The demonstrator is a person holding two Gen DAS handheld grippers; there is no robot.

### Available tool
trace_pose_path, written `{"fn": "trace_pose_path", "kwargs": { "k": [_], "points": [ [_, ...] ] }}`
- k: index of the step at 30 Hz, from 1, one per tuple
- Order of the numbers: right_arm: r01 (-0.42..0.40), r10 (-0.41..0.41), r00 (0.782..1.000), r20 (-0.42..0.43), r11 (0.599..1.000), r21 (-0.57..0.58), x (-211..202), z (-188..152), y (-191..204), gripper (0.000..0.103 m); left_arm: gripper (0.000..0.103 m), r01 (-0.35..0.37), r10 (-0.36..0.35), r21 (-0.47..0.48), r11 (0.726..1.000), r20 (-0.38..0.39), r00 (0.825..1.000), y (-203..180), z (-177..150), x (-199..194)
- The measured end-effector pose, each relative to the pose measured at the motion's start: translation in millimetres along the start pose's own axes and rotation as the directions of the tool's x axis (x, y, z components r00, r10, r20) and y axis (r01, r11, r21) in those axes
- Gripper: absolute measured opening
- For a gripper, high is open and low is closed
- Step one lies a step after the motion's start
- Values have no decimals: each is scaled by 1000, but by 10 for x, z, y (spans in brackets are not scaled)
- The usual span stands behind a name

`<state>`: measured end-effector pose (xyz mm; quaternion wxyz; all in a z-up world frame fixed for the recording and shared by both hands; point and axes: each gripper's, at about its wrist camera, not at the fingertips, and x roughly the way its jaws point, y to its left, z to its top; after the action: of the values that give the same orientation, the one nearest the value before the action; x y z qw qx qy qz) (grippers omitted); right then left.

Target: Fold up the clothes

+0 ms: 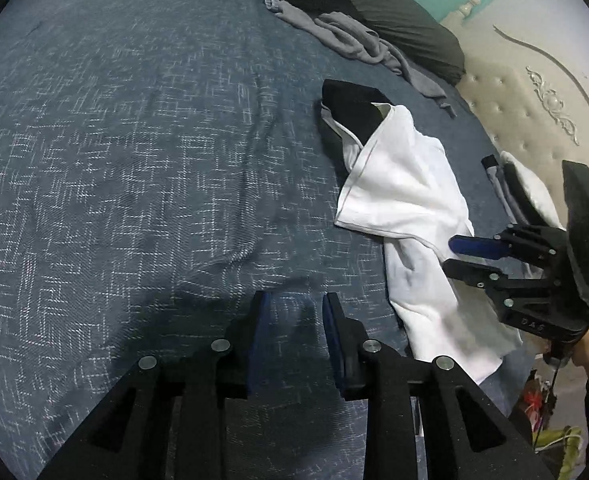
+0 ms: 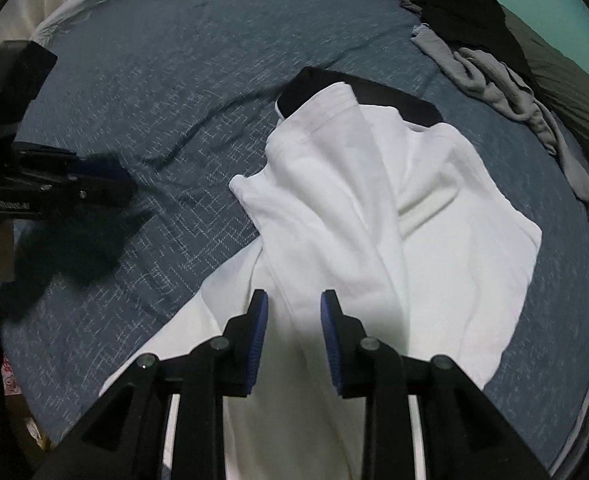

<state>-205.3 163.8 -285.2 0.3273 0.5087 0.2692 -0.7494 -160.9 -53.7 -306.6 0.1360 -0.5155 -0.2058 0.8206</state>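
- The bed (image 1: pixel 134 160) fills both views, covered by a dark blue spread with a pale crosshatch weave; it lies mostly bare on the side under the left gripper.
- A dark quilt (image 1: pixel 406 28) is bunched along the far edge of the bed, below a teal wall.
- A cream tufted headboard (image 1: pixel 514 92) with carved scrollwork stands past the bed's right edge in the left wrist view.
- The white garment (image 2: pixel 394 208) — the thing being folded — lies rumpled on the spread, one flap doubled over itself and its lower end trailing toward the near edge of the bed. A black piece (image 2: pixel 398 104) shows under its far end.
- A grey garment (image 1: pixel 354 40) lies crumpled between the white one and the quilt, apart from both grippers.
- A small stack of folded clothes (image 1: pixel 510 184) sits near the headboard, partly hidden behind the right gripper.
- The right gripper (image 2: pixel 294 320) points steeply down over the lower part of the white garment; its jaws stand apart with cloth visible below the gap, the blue pads (image 2: pixel 259 332) not pressing on it.
- The left gripper (image 1: pixel 294 320) hangs over bare spread just beside the garment — jaws parted, nothing between them.
- A hand (image 1: pixel 586 352) in a dark sleeve holds the right gripper's handle.
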Motion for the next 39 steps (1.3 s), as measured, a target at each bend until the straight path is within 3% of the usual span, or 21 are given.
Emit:
{"fn": "trace_pose_path", "kwargs": {
  "k": [3,5,7,10,13,16,19,20,32,33,35,39],
  "points": [
    [6,-6,1000,-6,1000,1,48,6,-39,25,30,11,-11,3,1000,12,1000,4,11,-26],
    [12,-12,1000,-3,1000,4,41,-3,-82,10,30,15,-16,11,1000,18,1000,-8,20,-41],
    [12,-12,1000,6,1000,23,7,-11,-159,4,30,18,-19,20,1000,27,999,-38,29,-51],
    [21,-23,999,34,998,56,-74,-15,-280,1,31,21,-22,24,999,32,999,-59,34,-47],
    [-24,20,998,53,997,73,-108,12,-347,1,31,24,-25,28,999,26,999,-68,31,-27],
    [-75,70,996,61,993,86,-93,68,-313,3,31,15,-16,31,999,33,999,-82,45,-36],
    [-56,52,997,50,995,77,-5,220,-197,28,31,-8,7,33,999,46,999,-77,63,-71],
    [-59,56,997,47,996,65,30,267,-154,30,31,-14,12,32,999,50,999,-69,69,-85],
    [87,-91,996,-16,982,-167,522,583,374,29,32,-22,22,-1,1000,90,996,86,124,-246],
    [92,-97,995,-21,981,-173,550,581,377,27,32,-20,20,-3,1000,89,996,96,121,-251],
    [100,-105,994,-16,980,-169,557,579,358,10,32,-19,20,-3,1000,88,996,95,128,-244],
    [118,-115,993,25,985,-128,441,583,251,1,32,-21,21,-3,1000,86,996,81,138,-221]
  ]
}}
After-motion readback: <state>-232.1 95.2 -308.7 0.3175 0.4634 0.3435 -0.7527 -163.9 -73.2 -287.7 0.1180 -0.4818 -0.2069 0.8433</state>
